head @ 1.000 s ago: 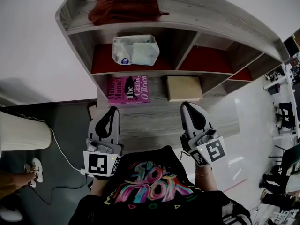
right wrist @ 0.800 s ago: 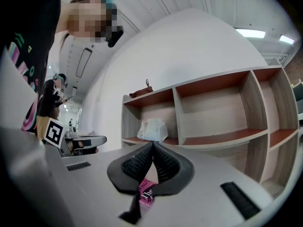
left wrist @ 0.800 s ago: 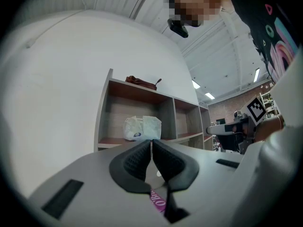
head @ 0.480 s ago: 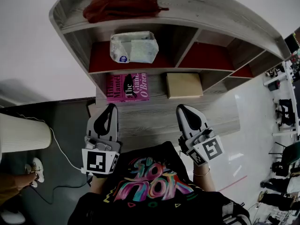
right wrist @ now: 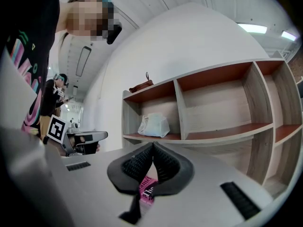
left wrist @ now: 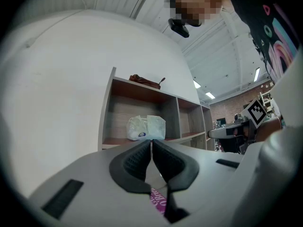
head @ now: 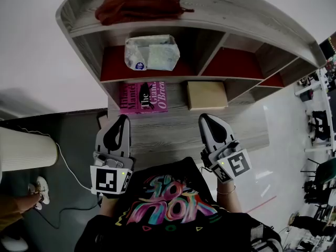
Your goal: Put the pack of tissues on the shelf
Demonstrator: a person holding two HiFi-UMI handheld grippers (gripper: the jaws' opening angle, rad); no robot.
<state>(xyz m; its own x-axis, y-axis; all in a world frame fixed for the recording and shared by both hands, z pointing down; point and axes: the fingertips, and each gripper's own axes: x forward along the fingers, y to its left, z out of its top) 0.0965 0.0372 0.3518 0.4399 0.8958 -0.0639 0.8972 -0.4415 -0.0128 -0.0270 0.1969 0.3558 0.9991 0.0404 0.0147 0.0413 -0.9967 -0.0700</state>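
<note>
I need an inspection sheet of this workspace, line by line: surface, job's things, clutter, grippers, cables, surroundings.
Surface: grey wooden ledge below the shelf.
Job's things: pack of tissues lies in the shelf's upper left compartment.
Clutter: dark red bundle on top of the shelf; pink book and tan box on the ledge.
Grippers: left gripper and right gripper both shut, empty.
Cables: white cable on the dark floor, left.
Surroundings: white wall, white cylinder.

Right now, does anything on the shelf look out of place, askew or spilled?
Nothing is spilled. The only untidy thing is the dark red bundle, lying crumpled on top of the shelf. The pack of tissues sits in the left compartment; the pink book and tan box lie flat below.
</note>
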